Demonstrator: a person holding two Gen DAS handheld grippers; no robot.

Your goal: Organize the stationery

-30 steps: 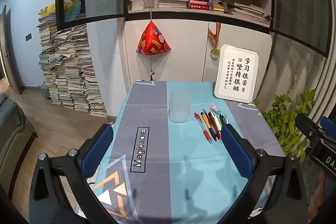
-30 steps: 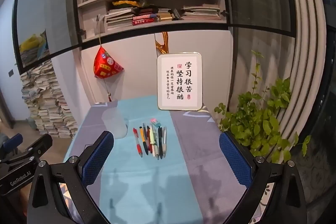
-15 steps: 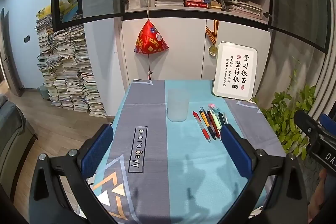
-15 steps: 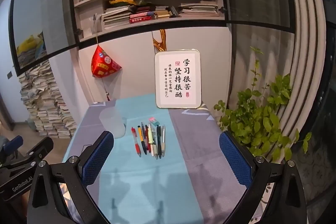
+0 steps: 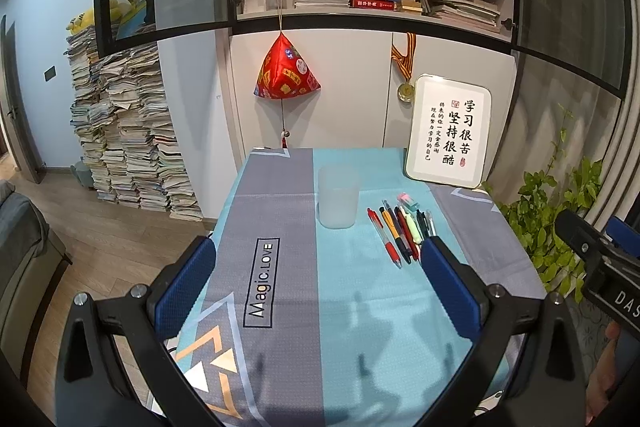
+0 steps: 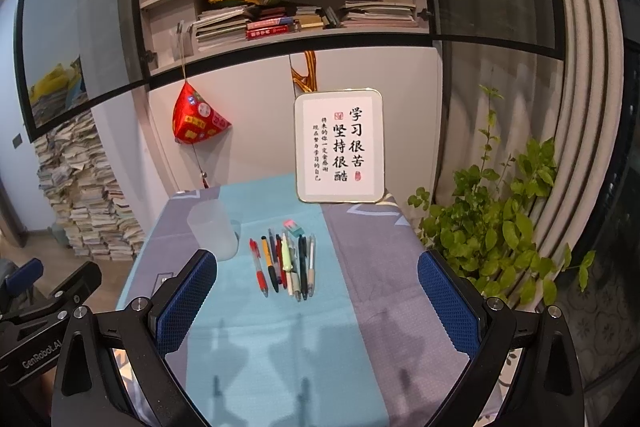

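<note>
Blue-padded jaws of the right gripper and the left gripper gaped wide, holding nothing, above the table's near edge. The pens lay touching in a row at mid-table, just right of the frosted cup; pinching one risked dragging neighbours. The small eraser-like item behind them was unclear.

Table: wearing a teal-and-grey cloth.
Cup: standing upright mid-table.
Pens: lying right of cup.
Framed sign: standing behind pens.
</note>
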